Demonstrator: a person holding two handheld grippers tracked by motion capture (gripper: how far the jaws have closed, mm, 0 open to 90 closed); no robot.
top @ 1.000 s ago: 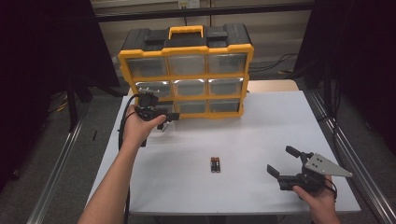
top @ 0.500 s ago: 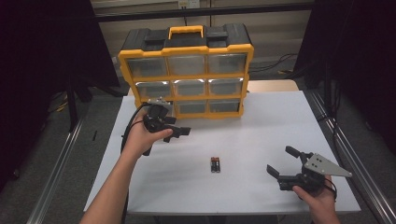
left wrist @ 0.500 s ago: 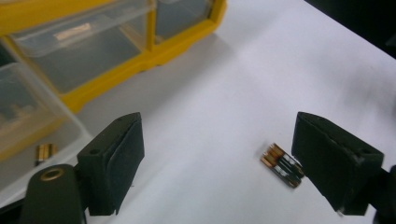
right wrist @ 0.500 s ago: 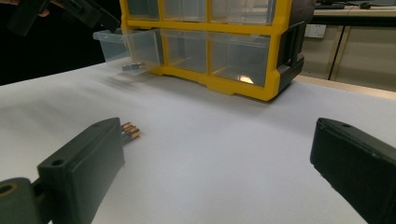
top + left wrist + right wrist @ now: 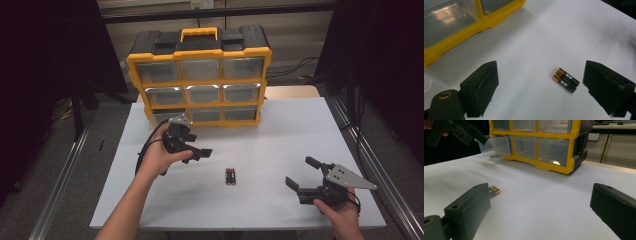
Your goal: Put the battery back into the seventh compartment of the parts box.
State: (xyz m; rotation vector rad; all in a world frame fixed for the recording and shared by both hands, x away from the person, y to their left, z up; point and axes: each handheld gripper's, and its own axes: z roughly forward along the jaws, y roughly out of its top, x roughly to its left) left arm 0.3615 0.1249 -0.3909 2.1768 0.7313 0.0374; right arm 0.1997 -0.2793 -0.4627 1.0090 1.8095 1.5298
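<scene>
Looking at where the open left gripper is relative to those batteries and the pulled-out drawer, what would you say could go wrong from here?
1. The batteries lie side by side, touching; the left gripper might catch just one of them or push them apart, since they may well roll.
2. The bottom-left drawer of the organizer stands pulled out, so a hand swinging back toward it might knock it.
3. The right gripper waits open close by; both reaching together might collide.
</scene>
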